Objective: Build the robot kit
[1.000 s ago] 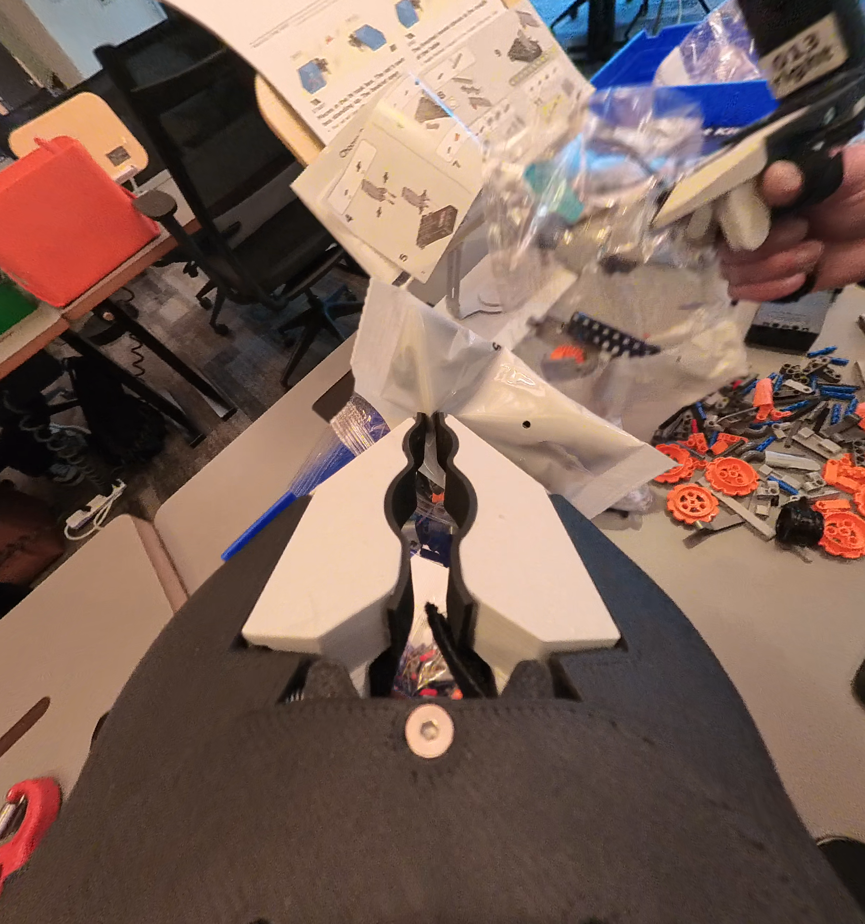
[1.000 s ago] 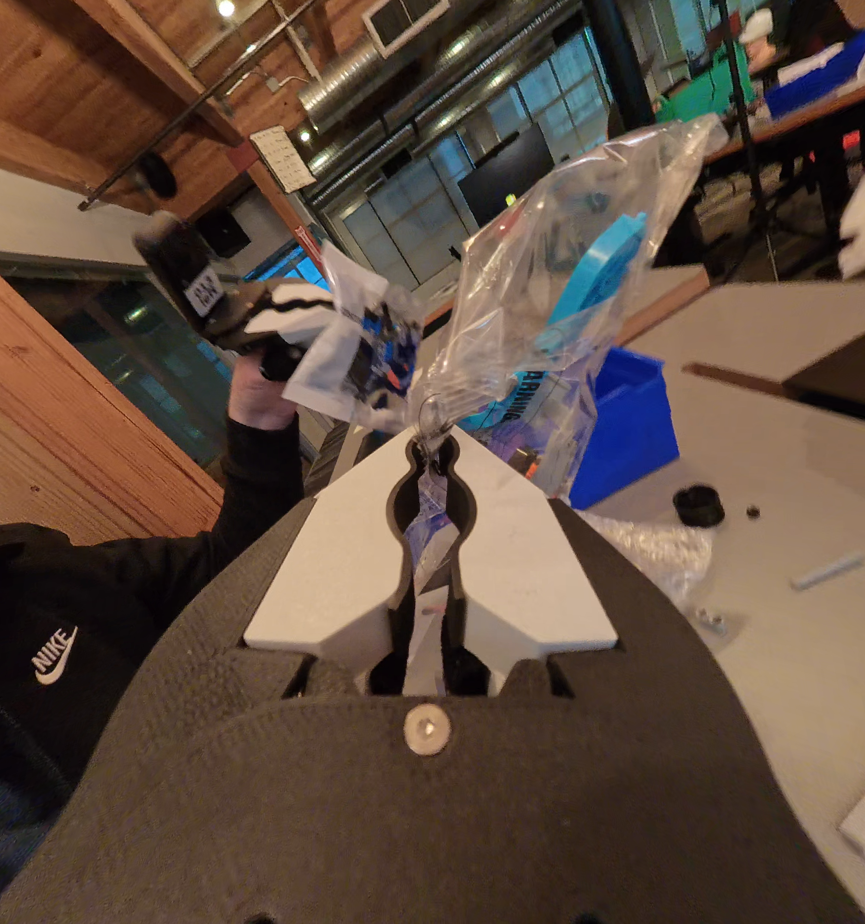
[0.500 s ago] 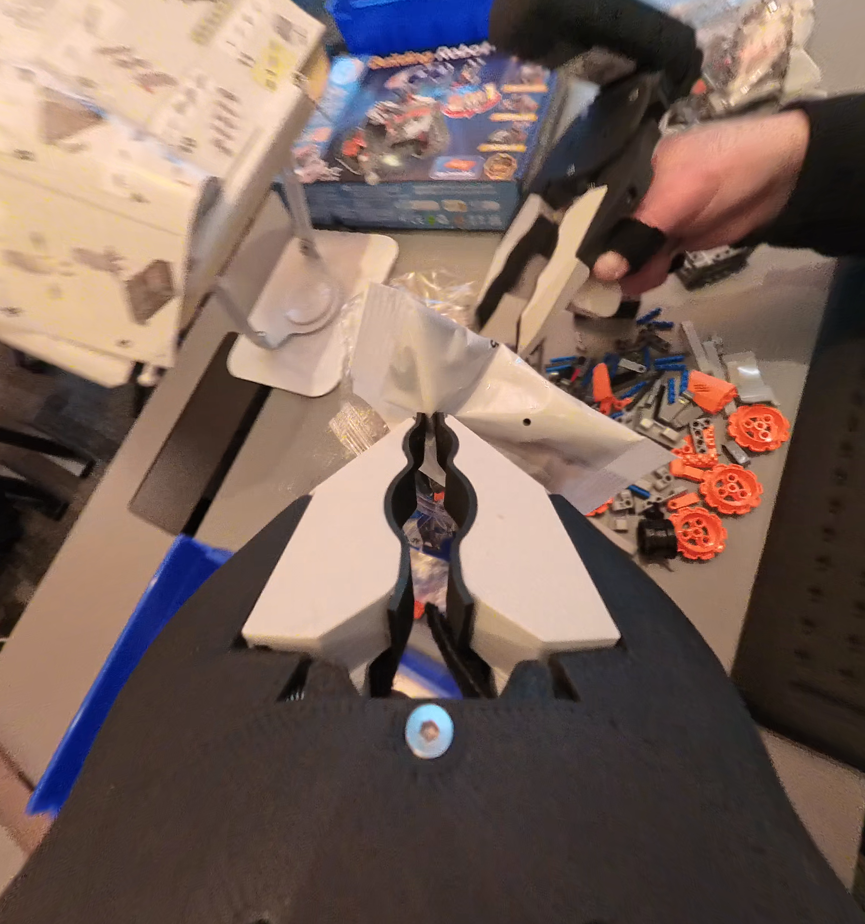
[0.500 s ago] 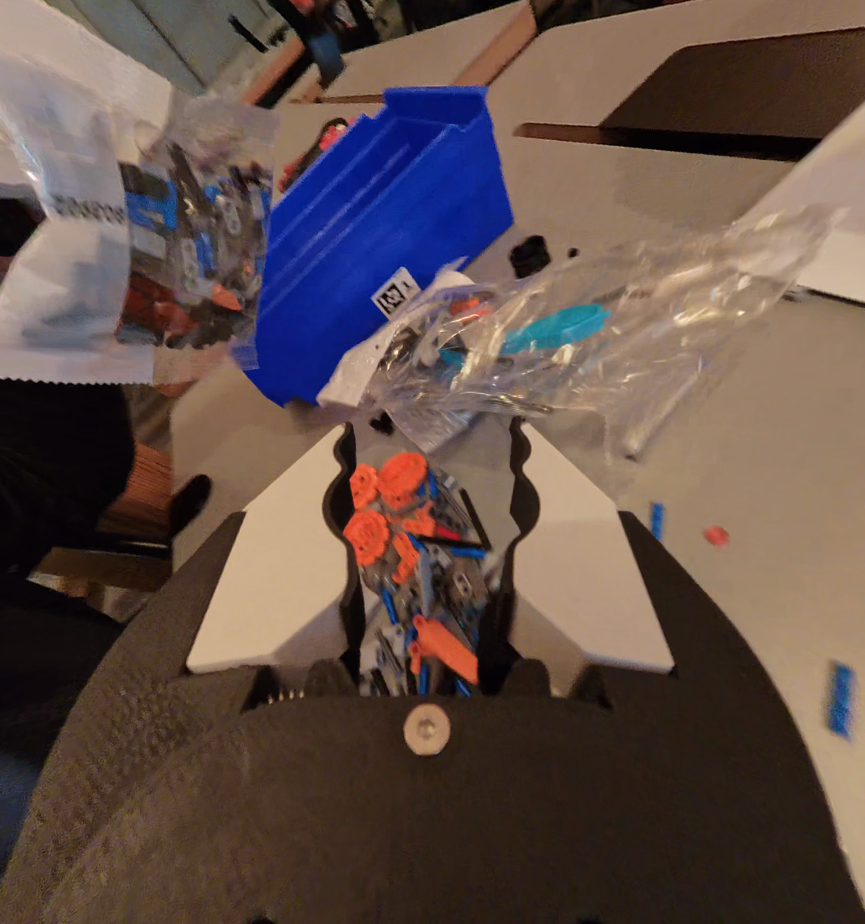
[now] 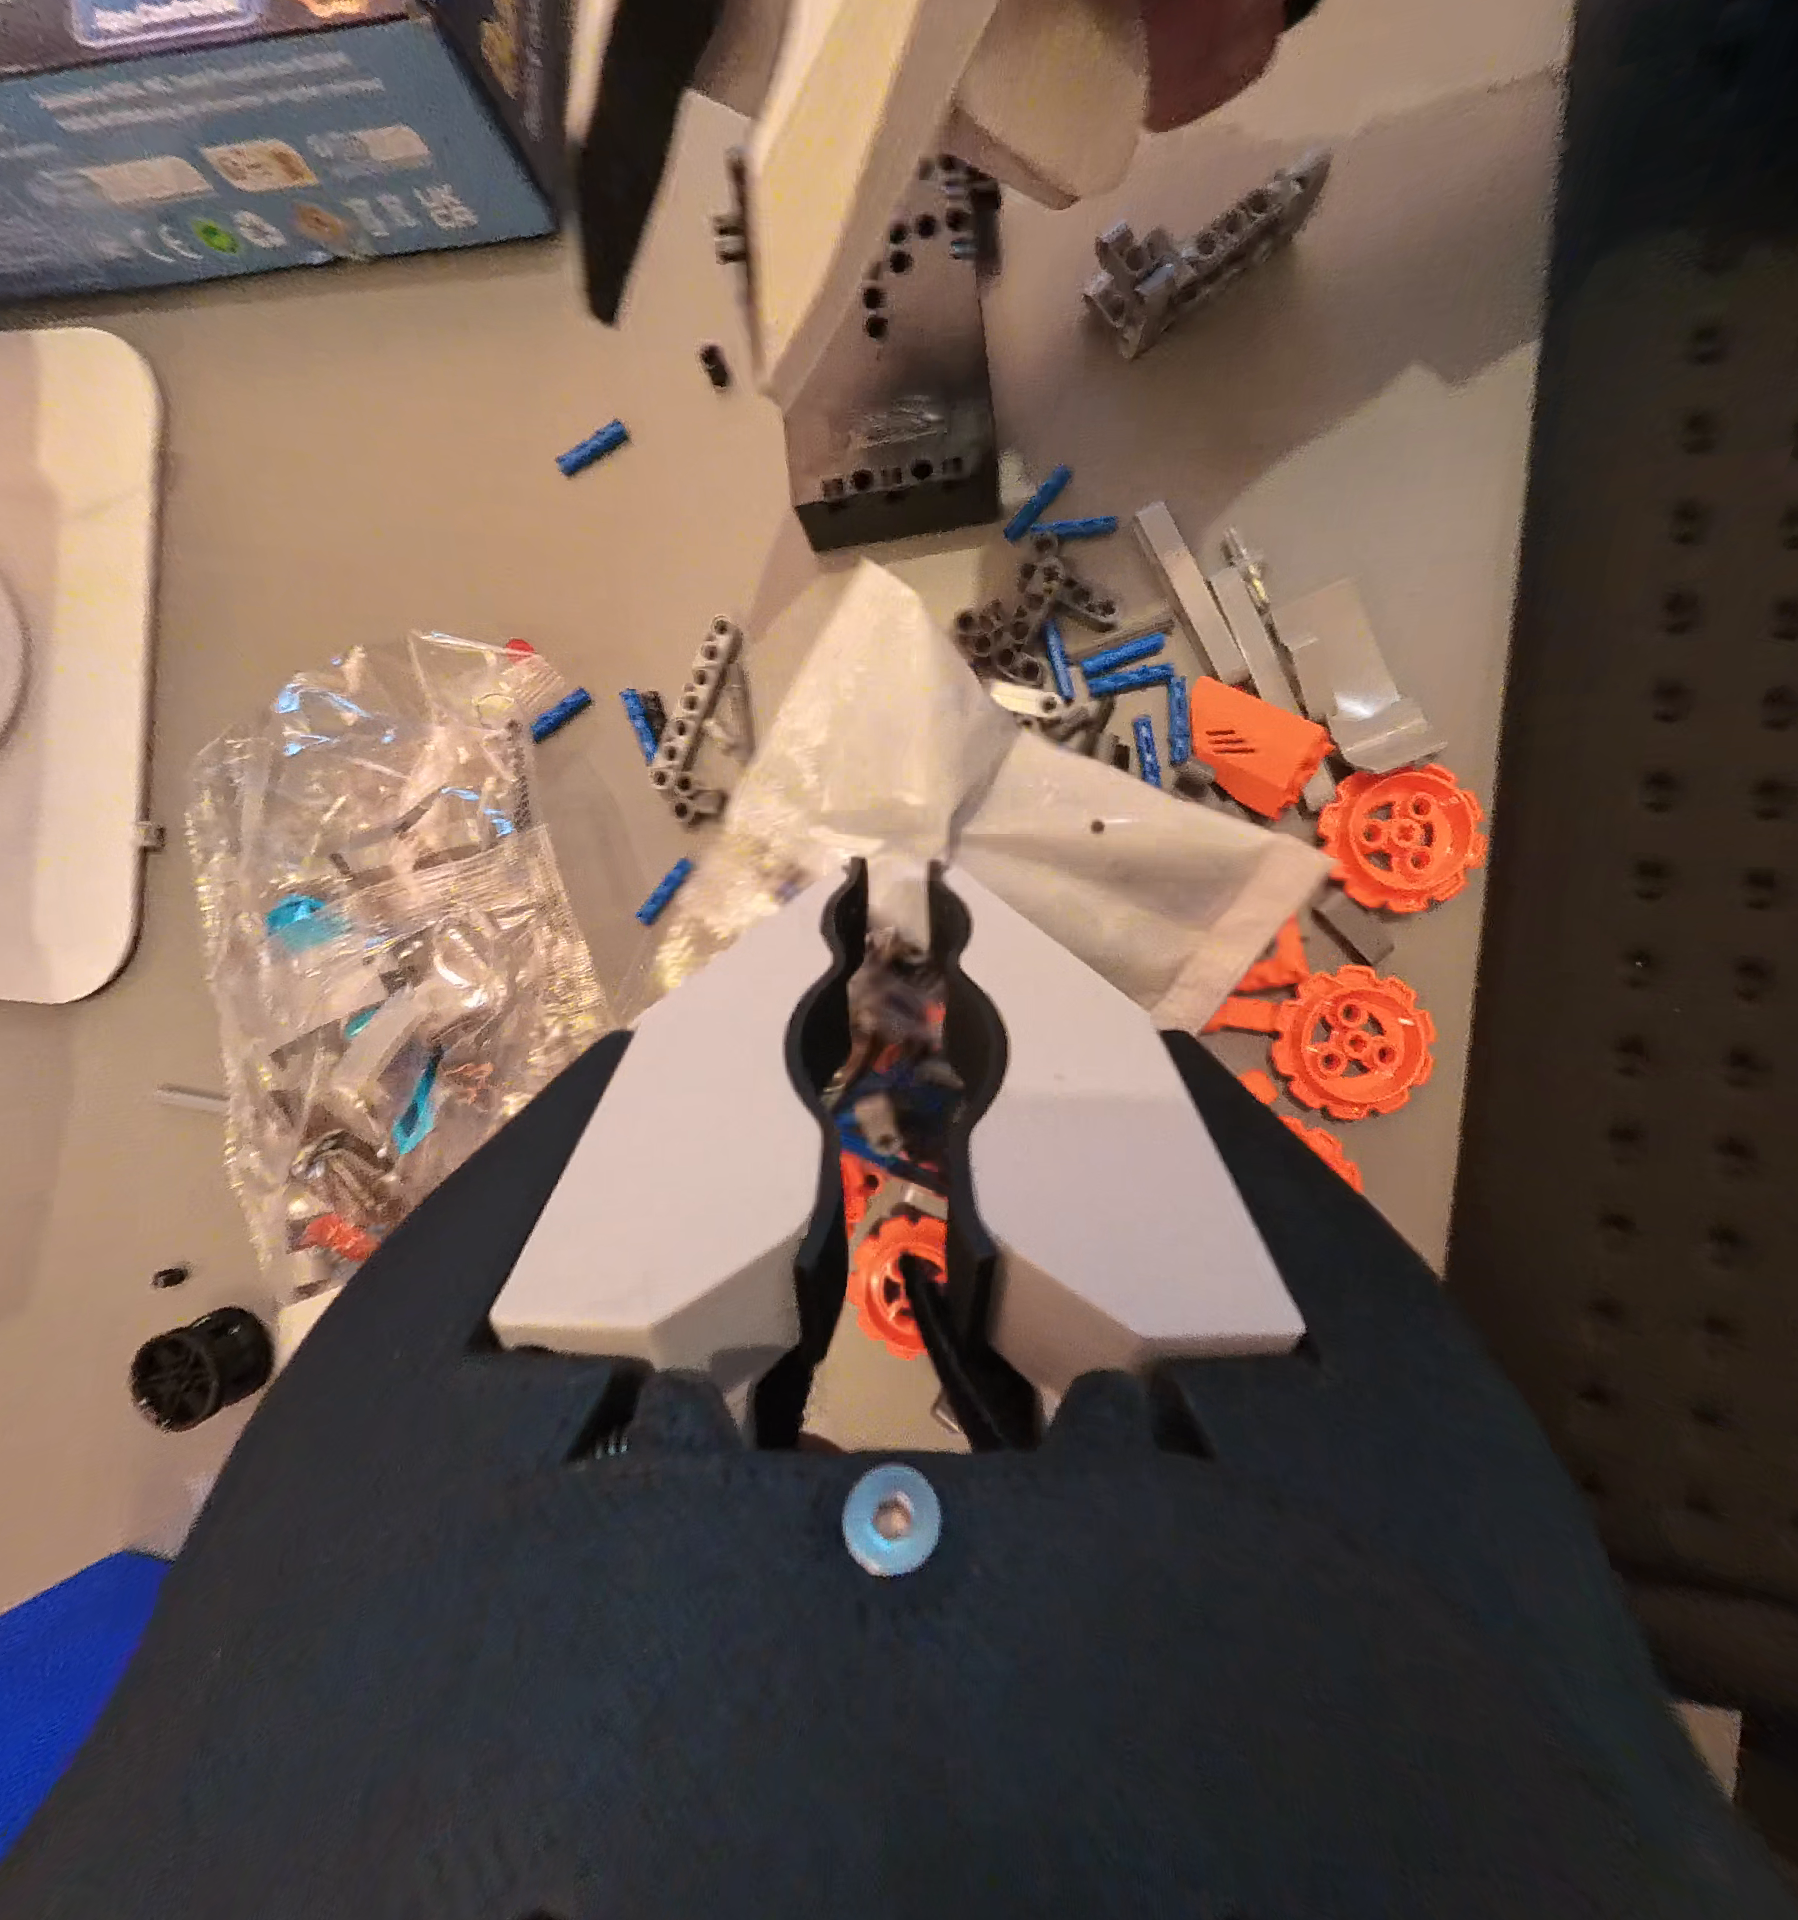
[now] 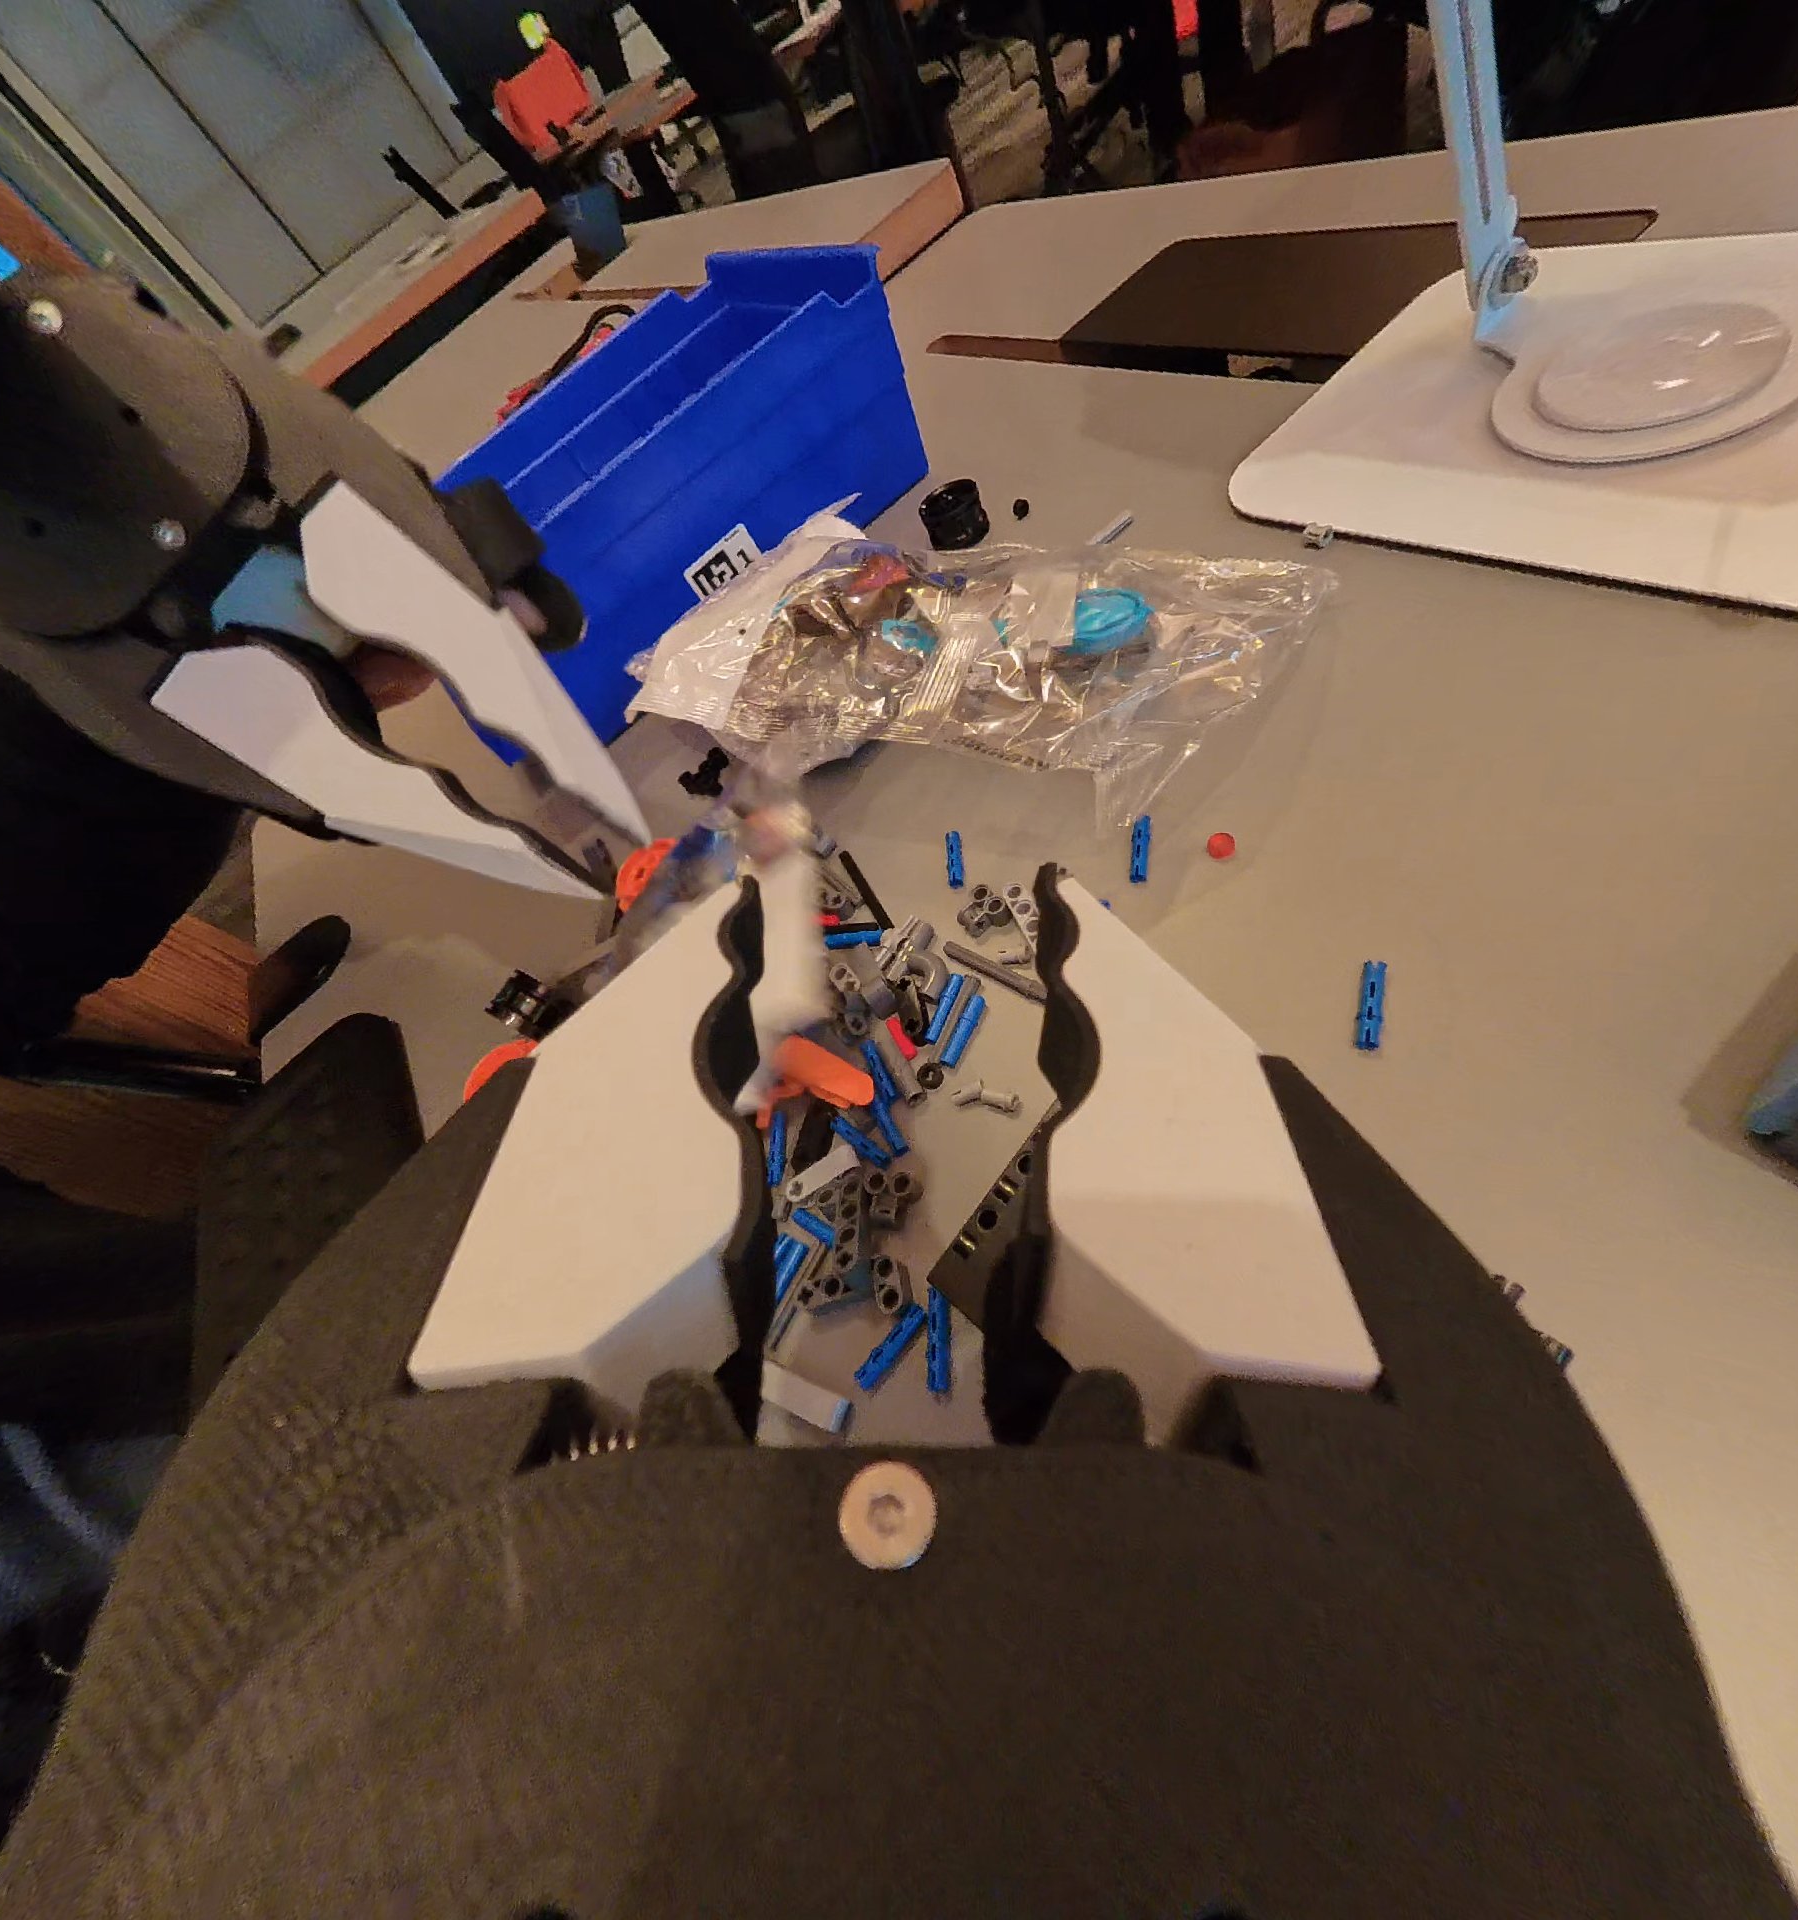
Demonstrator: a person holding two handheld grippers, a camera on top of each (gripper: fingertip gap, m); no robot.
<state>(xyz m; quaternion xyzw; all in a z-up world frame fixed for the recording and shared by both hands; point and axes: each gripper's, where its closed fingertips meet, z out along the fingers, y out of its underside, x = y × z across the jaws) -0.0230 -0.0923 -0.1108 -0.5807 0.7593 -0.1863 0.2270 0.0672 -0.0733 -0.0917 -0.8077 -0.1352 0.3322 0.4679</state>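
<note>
My left gripper (image 5: 895,883) is shut on a corner of a white plastic bag (image 5: 1071,831) and holds it just above the grey table (image 5: 407,488). Small parts show through the bag between the fingers. Loose blue, grey and orange building pieces (image 5: 1113,665) lie under it, with orange gears (image 5: 1399,836) to the right. My right gripper (image 6: 900,883) is open and empty above the piece pile (image 6: 874,1122). It also shows at the top of the left wrist view (image 5: 692,332). The left gripper (image 6: 620,868) and its blurred bag (image 6: 786,935) show in the right wrist view.
A clear bag of parts (image 6: 978,665) lies on the table, also in the left wrist view (image 5: 386,935). A blue bin (image 6: 708,416), a white lamp base (image 6: 1497,499), a black wheel (image 5: 199,1366), a blue box (image 5: 199,135) and a dark perforated mat (image 5: 1705,831) surround the pile. The black wheel (image 5: 199,1366) lies around 25 cm away from my left fingertips. It is also in sight in the right wrist view (image 6: 950,513).
My right gripper opened and let go of the clear bag, which now lies on the table. Both grippers came down towards the pile. My left gripper still holds the white bag.
</note>
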